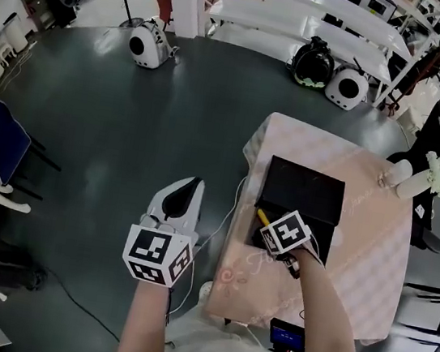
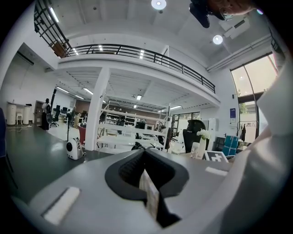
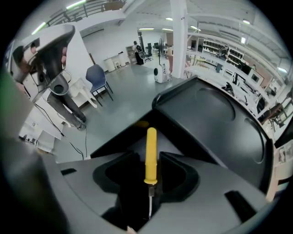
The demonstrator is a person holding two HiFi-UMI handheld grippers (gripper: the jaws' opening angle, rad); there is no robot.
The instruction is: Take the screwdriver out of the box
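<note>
Right claw (image 3: pixel 149 157) is clamped on the yellow screwdriver (image 3: pixel 151 141). Its own camera shows the handle poking out ahead of the tips and the thin metal shaft running back between the jaws. The head camera only catches a sliver of yellow just ahead of the marker cube (image 1: pixel 285 232), down at the open black box (image 1: pixel 300 187) on the pink checked table (image 1: pixel 371 259). Left claw (image 1: pixel 192 185) hangs off to the right claw's left, clear of the table, jaws pressed together. Its view shows just the room beyond.
</note>
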